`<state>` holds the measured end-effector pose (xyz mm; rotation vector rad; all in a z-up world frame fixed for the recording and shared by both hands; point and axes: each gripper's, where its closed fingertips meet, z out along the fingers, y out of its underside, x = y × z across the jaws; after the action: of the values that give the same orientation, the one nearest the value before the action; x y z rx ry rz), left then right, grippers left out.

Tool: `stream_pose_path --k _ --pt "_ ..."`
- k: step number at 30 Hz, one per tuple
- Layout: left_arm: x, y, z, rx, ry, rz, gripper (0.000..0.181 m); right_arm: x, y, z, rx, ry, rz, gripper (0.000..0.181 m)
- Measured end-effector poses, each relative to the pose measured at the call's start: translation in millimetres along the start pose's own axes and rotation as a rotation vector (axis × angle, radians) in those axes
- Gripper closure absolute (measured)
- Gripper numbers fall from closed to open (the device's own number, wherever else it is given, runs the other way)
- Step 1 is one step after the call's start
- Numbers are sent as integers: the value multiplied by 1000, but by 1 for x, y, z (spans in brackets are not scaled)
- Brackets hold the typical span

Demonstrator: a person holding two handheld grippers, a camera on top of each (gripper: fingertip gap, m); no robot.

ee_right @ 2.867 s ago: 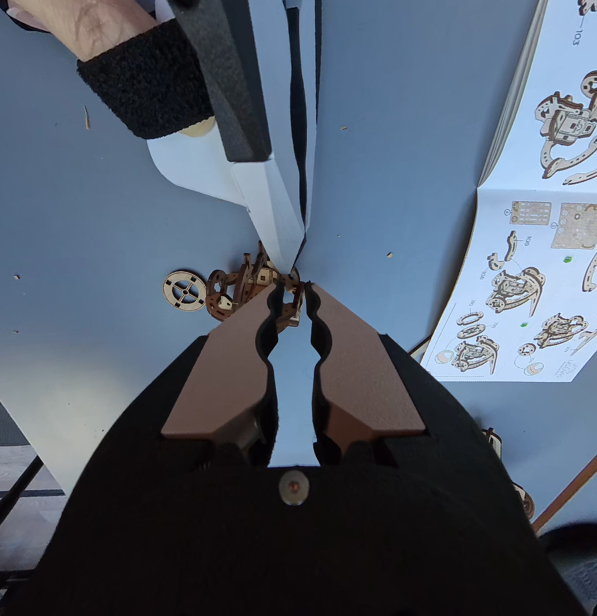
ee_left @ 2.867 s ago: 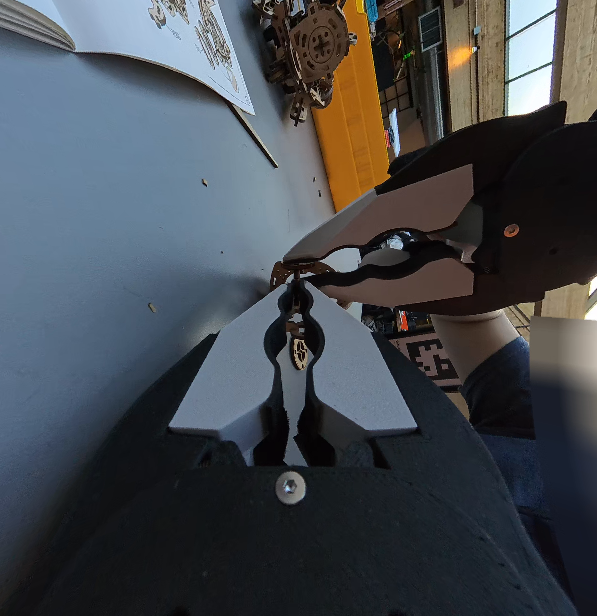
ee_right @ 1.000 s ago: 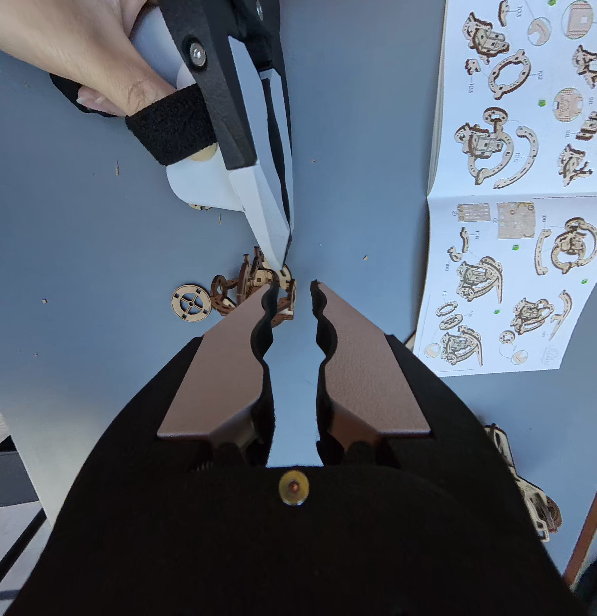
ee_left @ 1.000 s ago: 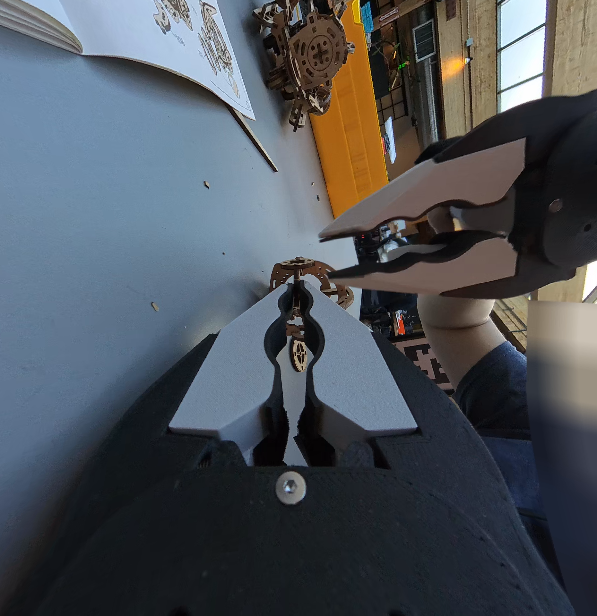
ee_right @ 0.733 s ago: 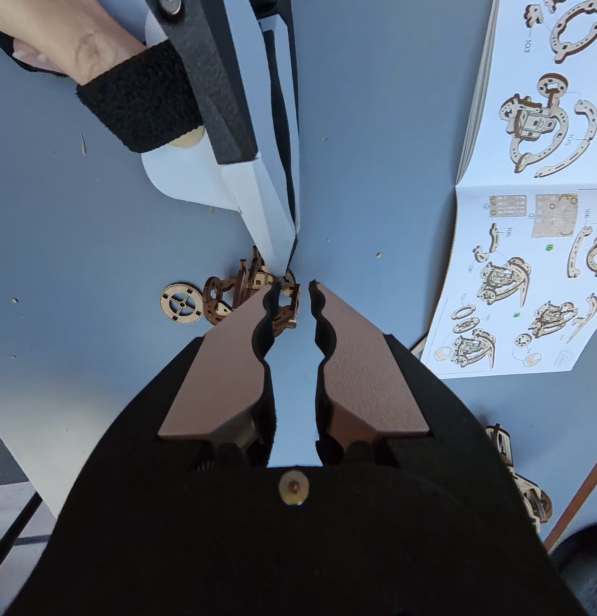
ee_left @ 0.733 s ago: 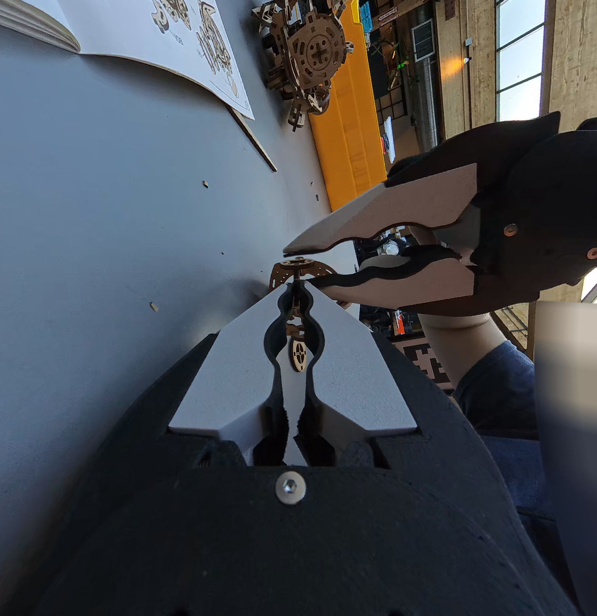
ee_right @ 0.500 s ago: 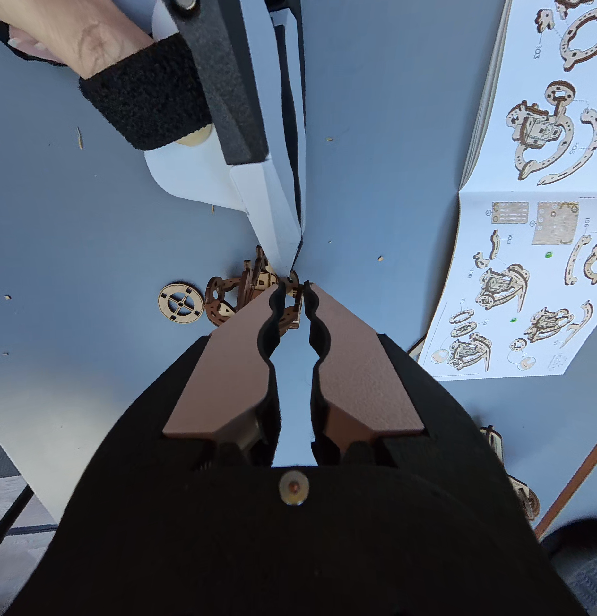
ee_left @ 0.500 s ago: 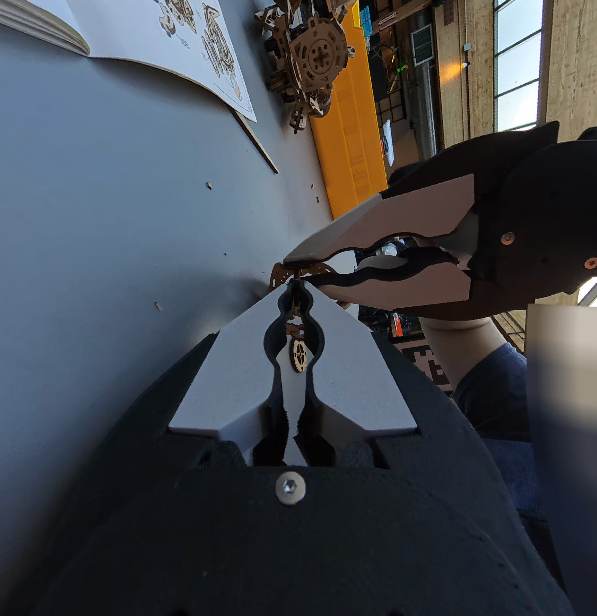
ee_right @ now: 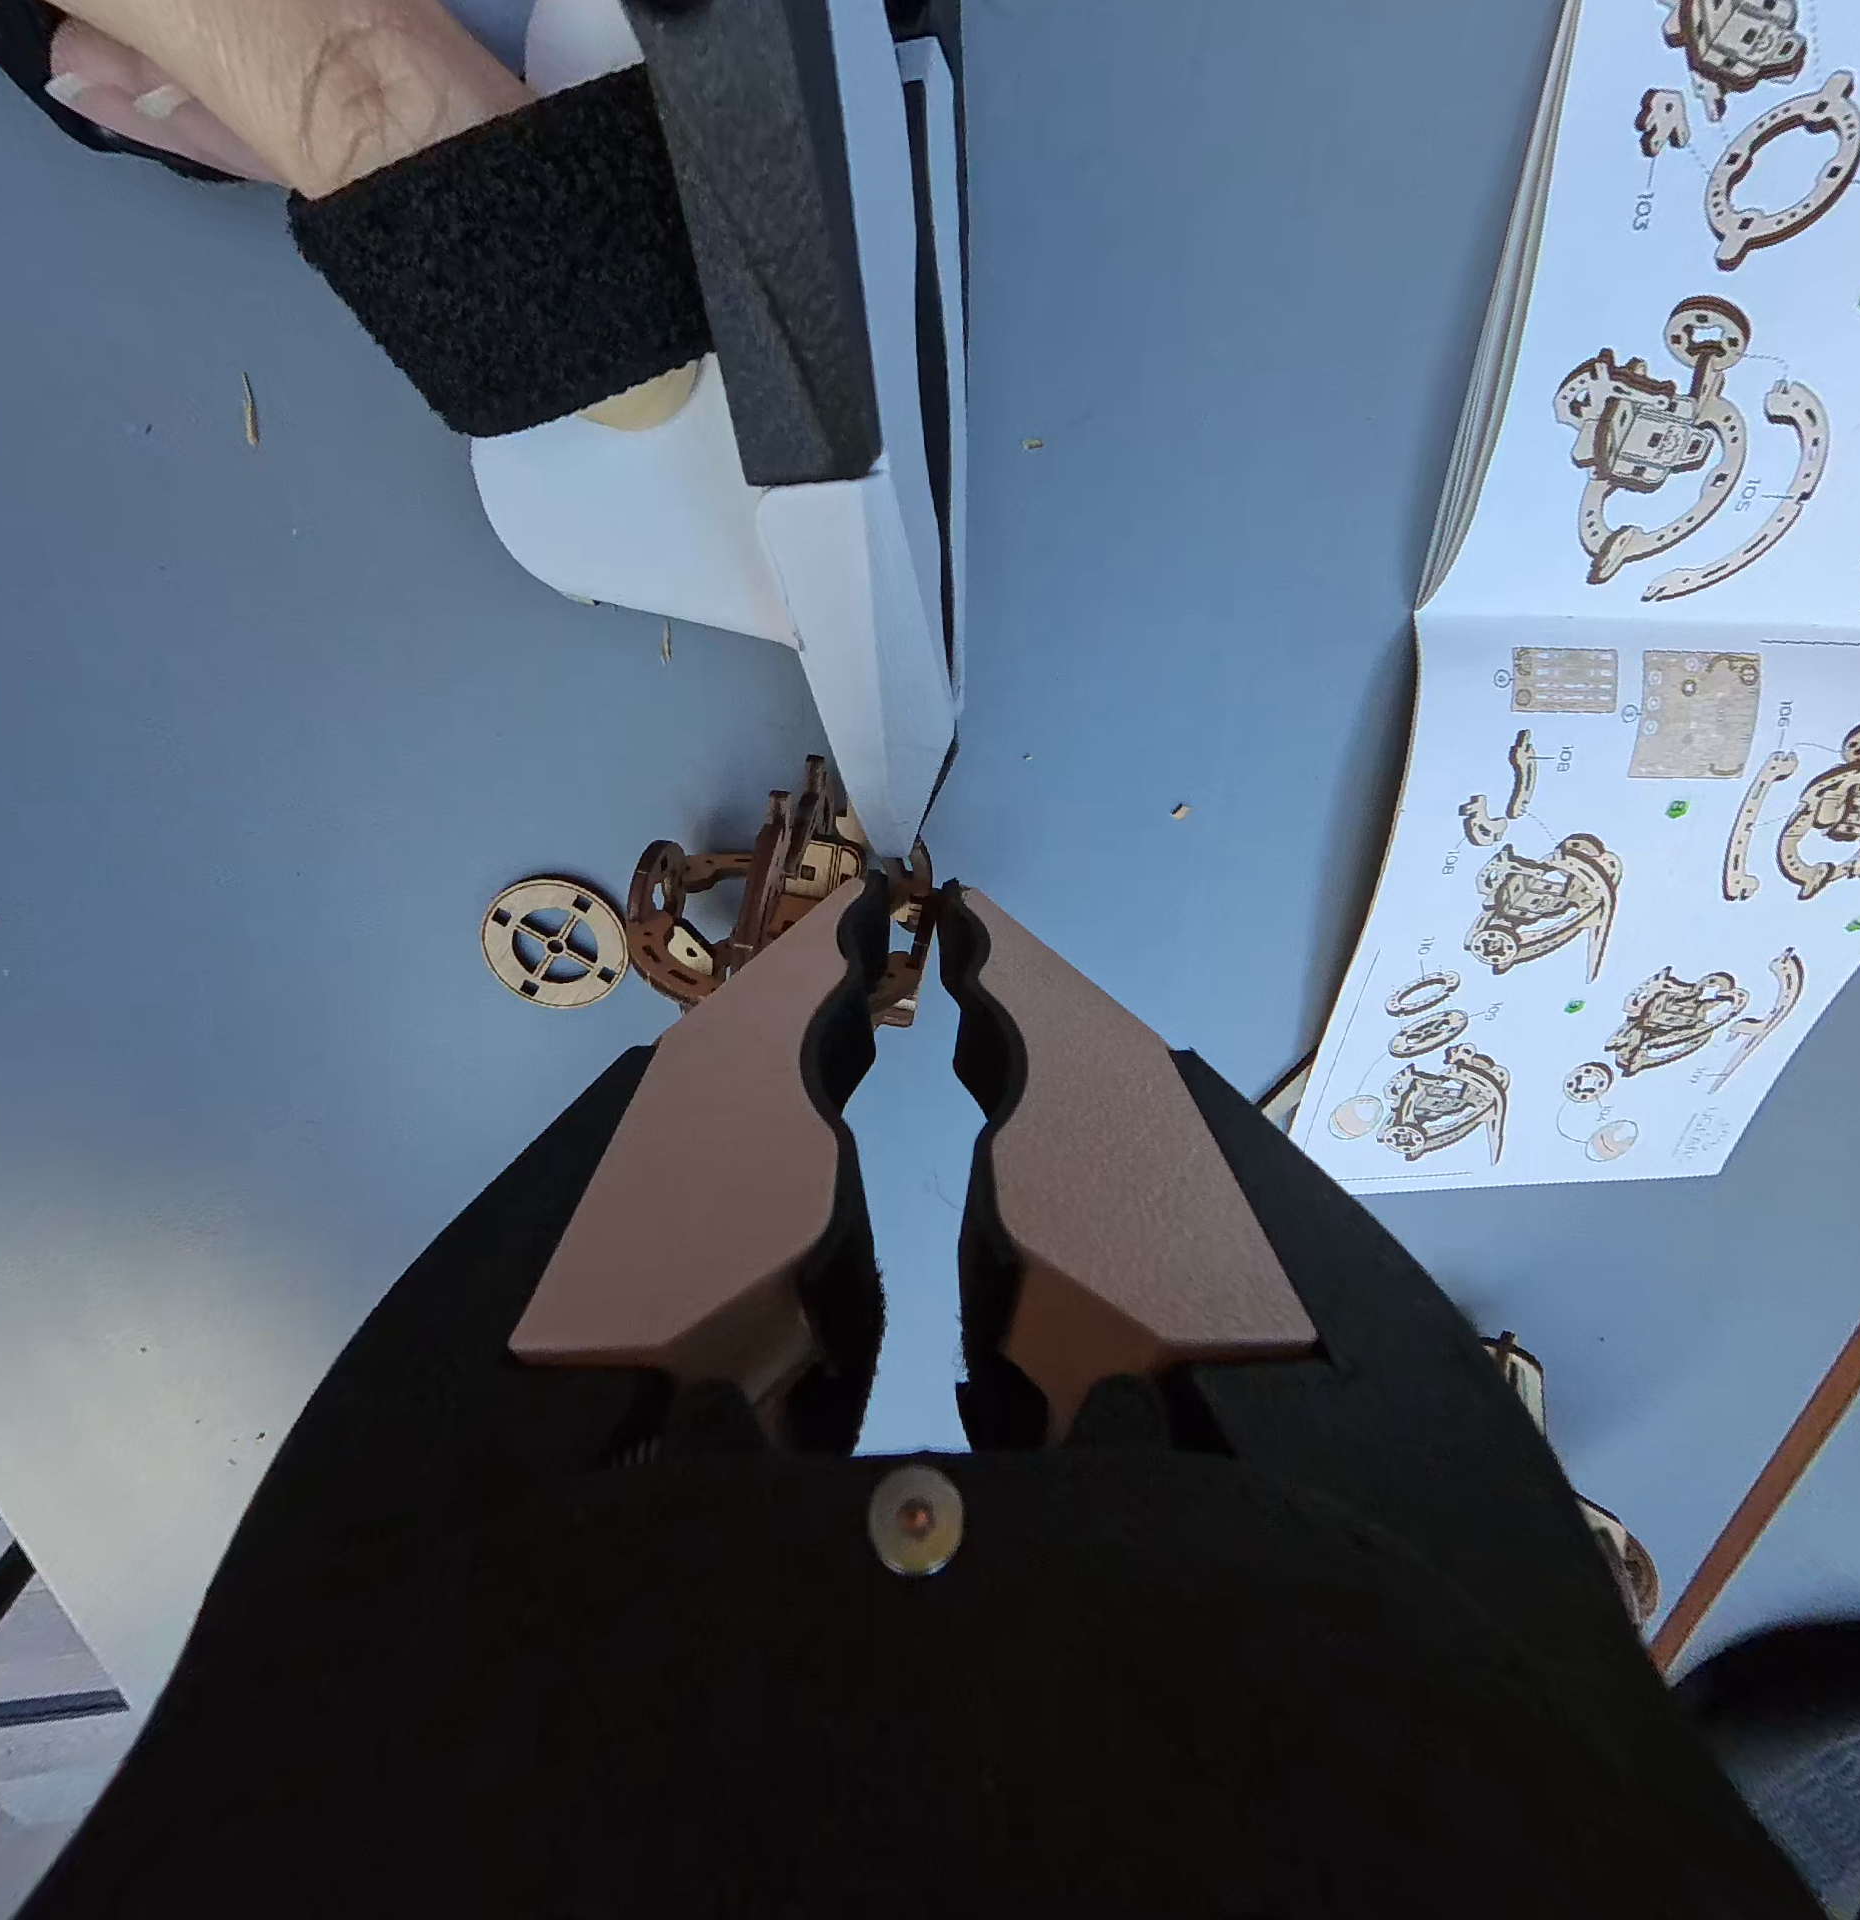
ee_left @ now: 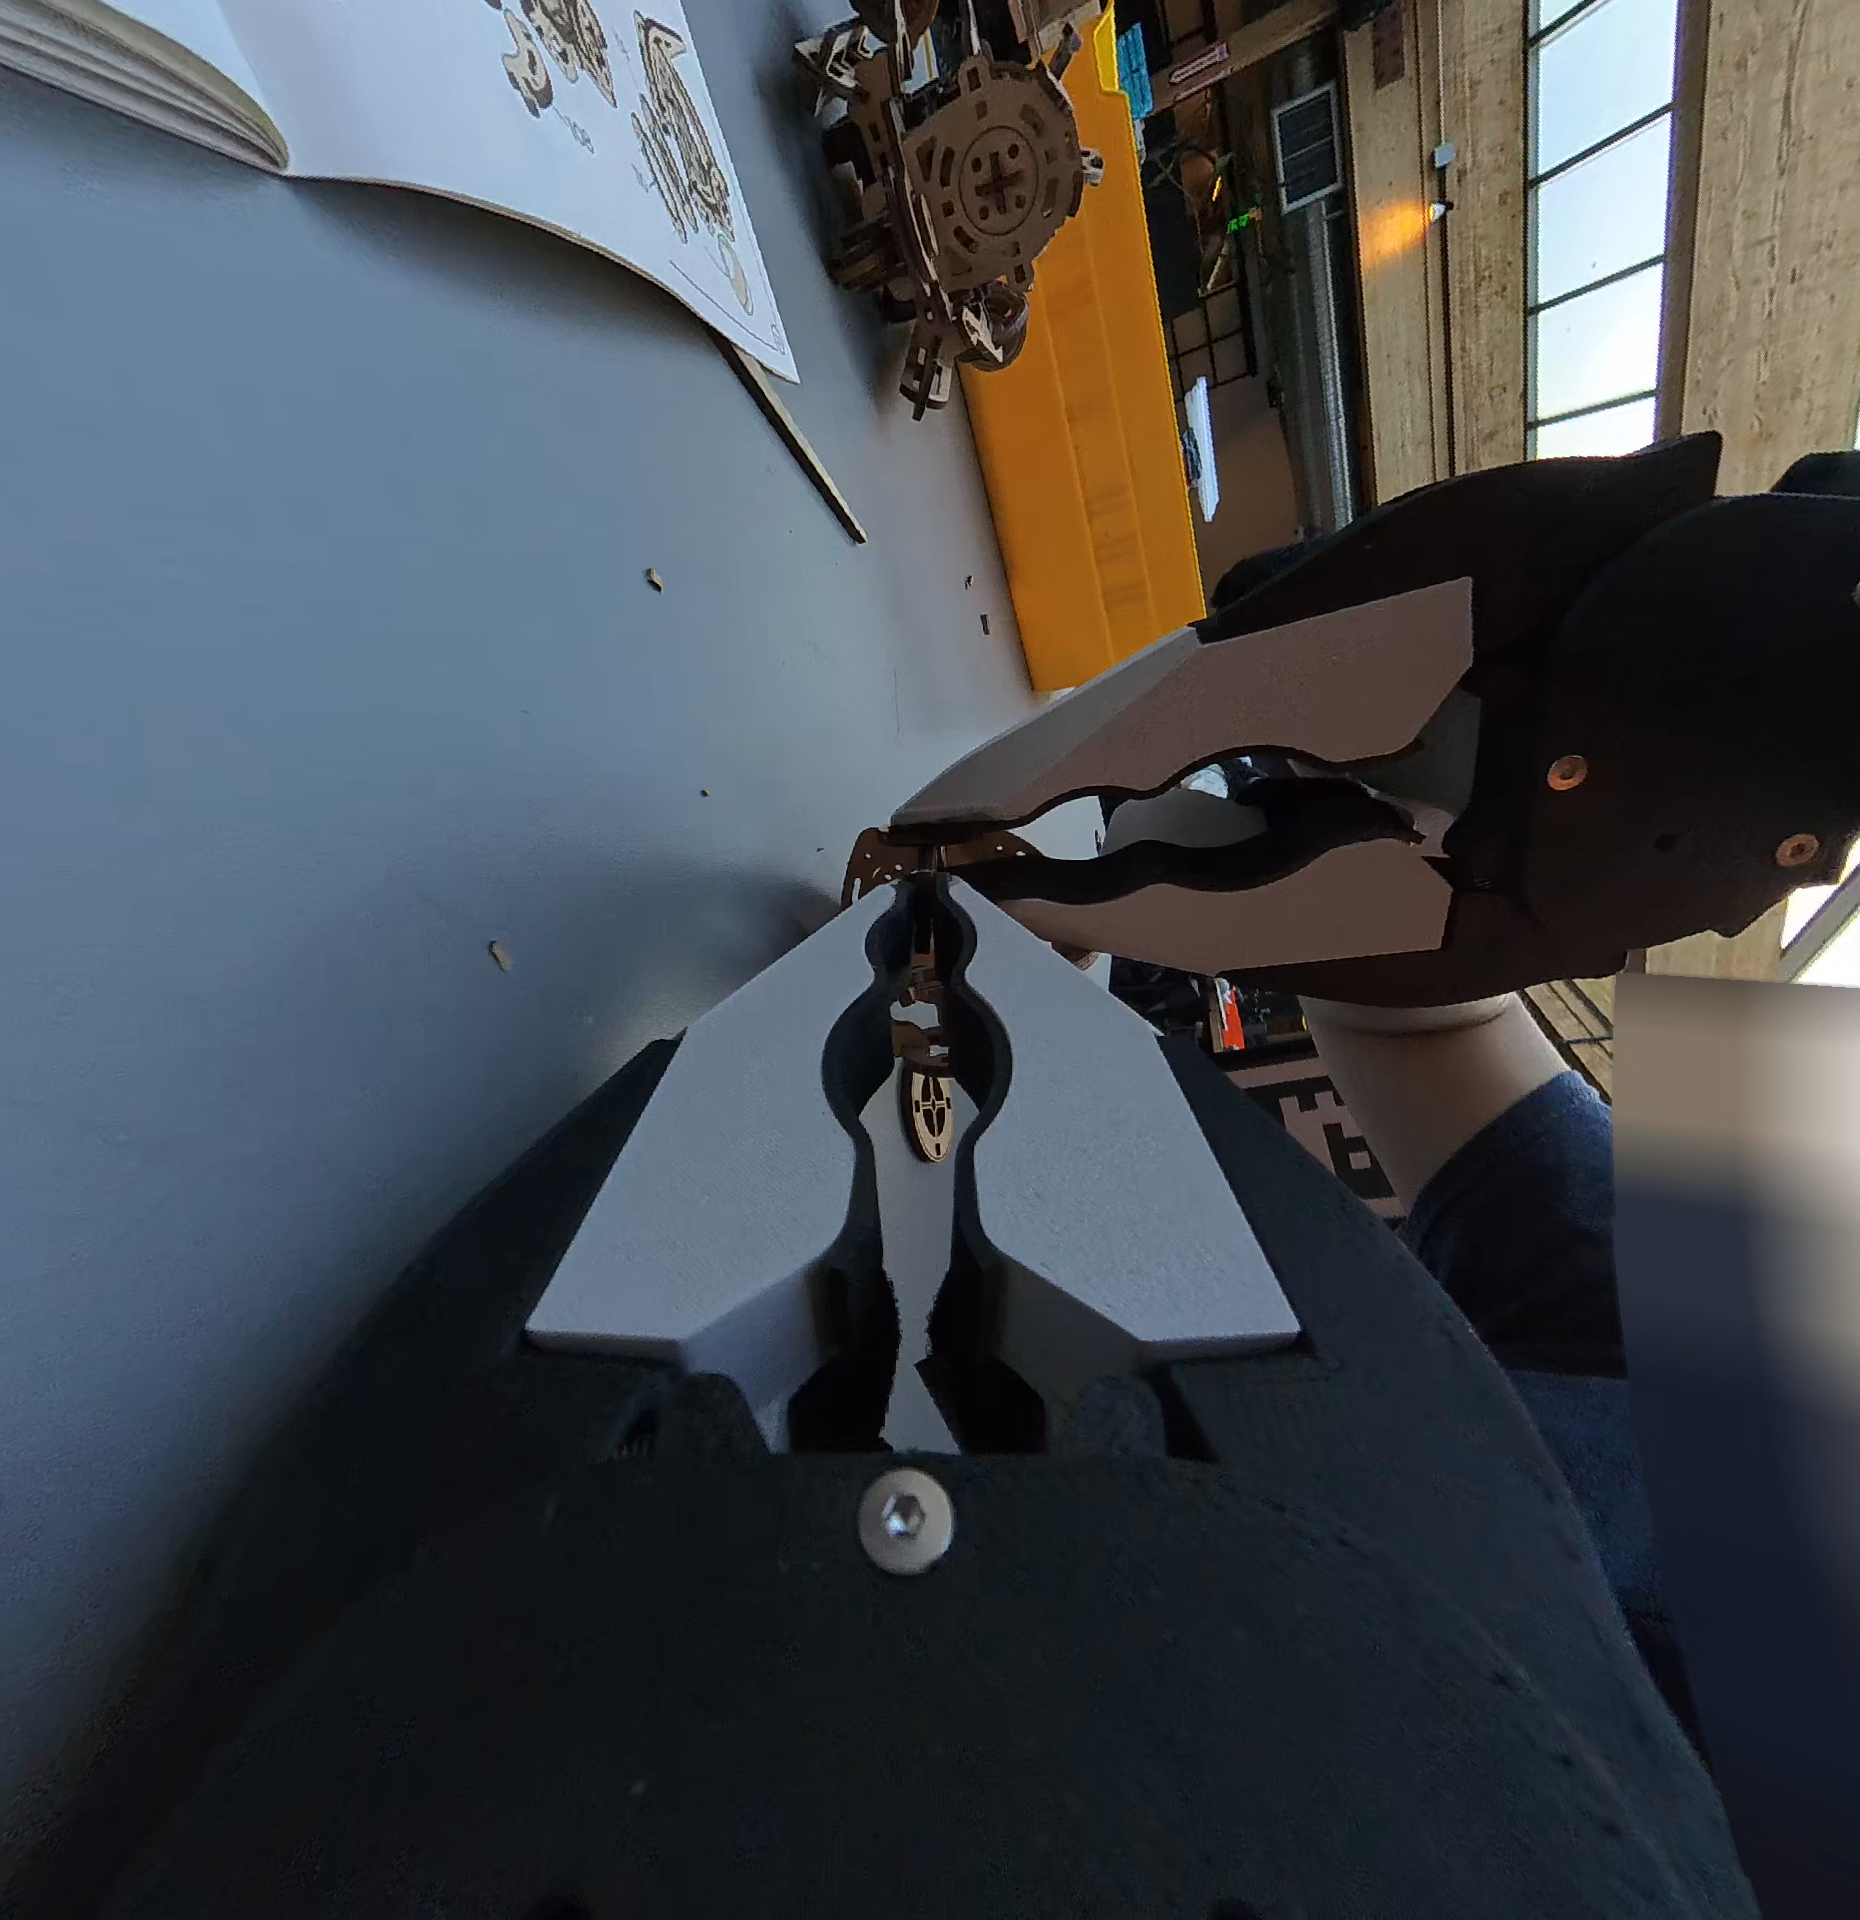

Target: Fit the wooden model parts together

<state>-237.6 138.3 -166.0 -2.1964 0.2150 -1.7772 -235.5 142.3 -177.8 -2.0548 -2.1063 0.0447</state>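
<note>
Contact again at the subassembly [ee_right: 760, 914]: a second ago the right gripper [ee_right: 910, 902] hung back from it with jaws spread; now its brown tips are down over the part's near end, narrowed to a thin gap. The left view shows those tips pinching a flat wooden piece [ee_left: 931, 831] on top of the model, so I read it as closed on the part. Likely a press-fit step under way, the piece being seated onto the frame.

Left gripper [ee_left: 921, 904] unchanged: white jaws nearly closed on the subassembly's thin upright edge, steadying it just above the grey table [ee_right: 282, 779]. It lies on its side, table running up the left of its view. Right gripper comes in from above, pointing down, meeting the left tips almost at a right angle.

Loose wheel [ee_right: 554, 943] lies flat just beside the subassembly, not yet fitted. Manual [ee_right: 1674, 727] open well apart at the right; a built model [ee_left: 967, 187] farther off.
</note>
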Motion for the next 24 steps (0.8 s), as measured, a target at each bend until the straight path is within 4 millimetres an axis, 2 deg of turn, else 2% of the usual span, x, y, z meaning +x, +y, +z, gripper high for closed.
stream_pose_path --k 9,24 --pt "0 -2 -1 10 5 -1 181 2 -2 0 42 -10 2 173" --pt "-2 -3 -2 26 1 -12 180 12 -1 -21 143 -1 23 169"
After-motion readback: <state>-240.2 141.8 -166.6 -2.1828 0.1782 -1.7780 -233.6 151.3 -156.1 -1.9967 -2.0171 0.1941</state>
